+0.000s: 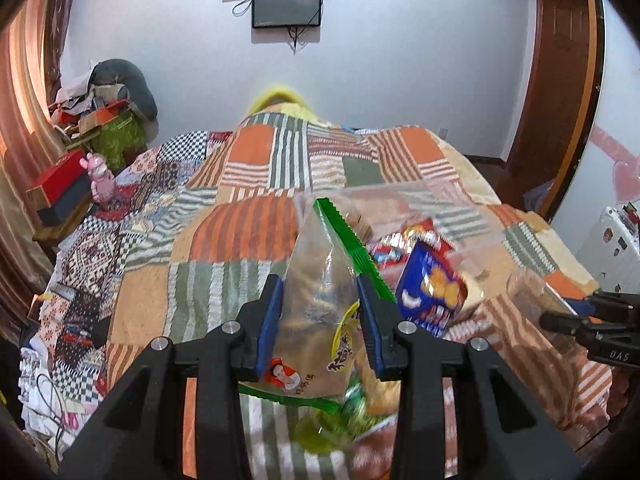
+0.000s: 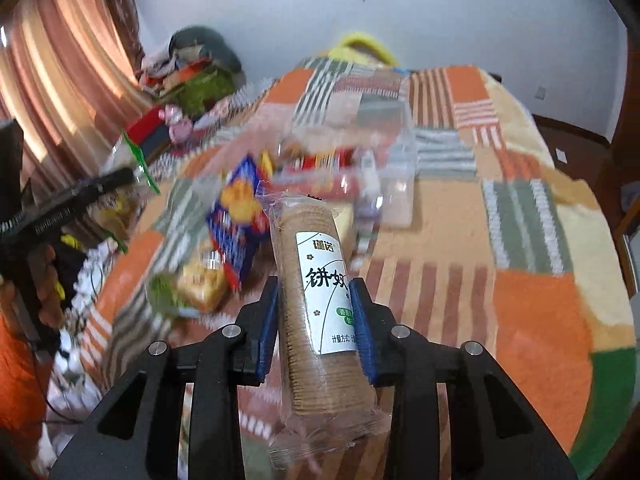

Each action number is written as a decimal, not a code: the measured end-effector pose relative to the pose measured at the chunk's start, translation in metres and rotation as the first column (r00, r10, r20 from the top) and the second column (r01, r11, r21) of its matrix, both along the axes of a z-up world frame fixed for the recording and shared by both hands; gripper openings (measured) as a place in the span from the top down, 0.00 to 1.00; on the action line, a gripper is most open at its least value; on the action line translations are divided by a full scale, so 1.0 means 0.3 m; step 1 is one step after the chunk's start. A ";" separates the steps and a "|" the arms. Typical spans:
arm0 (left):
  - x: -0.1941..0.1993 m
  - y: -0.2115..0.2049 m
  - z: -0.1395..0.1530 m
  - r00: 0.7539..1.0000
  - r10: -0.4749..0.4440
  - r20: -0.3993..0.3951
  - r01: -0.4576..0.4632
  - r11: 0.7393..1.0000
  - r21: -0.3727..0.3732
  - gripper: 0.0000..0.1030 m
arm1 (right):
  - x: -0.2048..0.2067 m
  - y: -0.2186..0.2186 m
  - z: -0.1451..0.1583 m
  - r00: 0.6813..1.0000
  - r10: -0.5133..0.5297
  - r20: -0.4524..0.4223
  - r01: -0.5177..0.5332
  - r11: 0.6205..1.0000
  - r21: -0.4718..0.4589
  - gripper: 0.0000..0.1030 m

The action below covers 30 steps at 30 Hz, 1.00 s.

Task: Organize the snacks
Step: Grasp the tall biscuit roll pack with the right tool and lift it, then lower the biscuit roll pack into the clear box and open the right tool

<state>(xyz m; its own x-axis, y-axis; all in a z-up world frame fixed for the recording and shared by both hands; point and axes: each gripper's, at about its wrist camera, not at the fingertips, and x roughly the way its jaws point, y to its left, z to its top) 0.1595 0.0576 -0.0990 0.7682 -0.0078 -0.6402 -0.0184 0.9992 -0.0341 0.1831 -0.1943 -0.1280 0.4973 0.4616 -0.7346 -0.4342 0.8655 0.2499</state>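
Here, a clear green-trimmed snack bag (image 1: 320, 312) is clamped in the left gripper (image 1: 320, 312), while a sleeve of round crackers (image 2: 320, 308) is pinched by the right gripper (image 2: 316, 312); ahead, red packets are seen inside a clear plastic bin (image 2: 394, 184), blurred.

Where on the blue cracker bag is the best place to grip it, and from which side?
Probably the top edge of the blue cracker bag, coming from above. It stands tilted among the other snacks, so its upper end is free; both tools are full now.
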 end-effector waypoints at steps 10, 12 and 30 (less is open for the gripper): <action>0.213 -0.034 -0.028 1.000 -0.019 -0.002 0.019 1.000 -0.006 0.64 | 0.191 0.031 0.031 0.994 -0.085 0.072 0.083 0.996 0.033 0.69; 0.261 -0.039 -0.053 0.999 -0.028 -0.019 0.028 1.000 -0.007 0.64 | 0.221 0.042 0.027 0.993 -0.091 0.073 0.089 0.996 0.030 0.69; 0.460 -0.070 -0.200 0.990 -0.078 -0.113 0.082 0.996 0.026 0.75 | 0.429 0.147 -0.071 0.997 -0.074 0.033 0.076 0.996 -0.041 0.69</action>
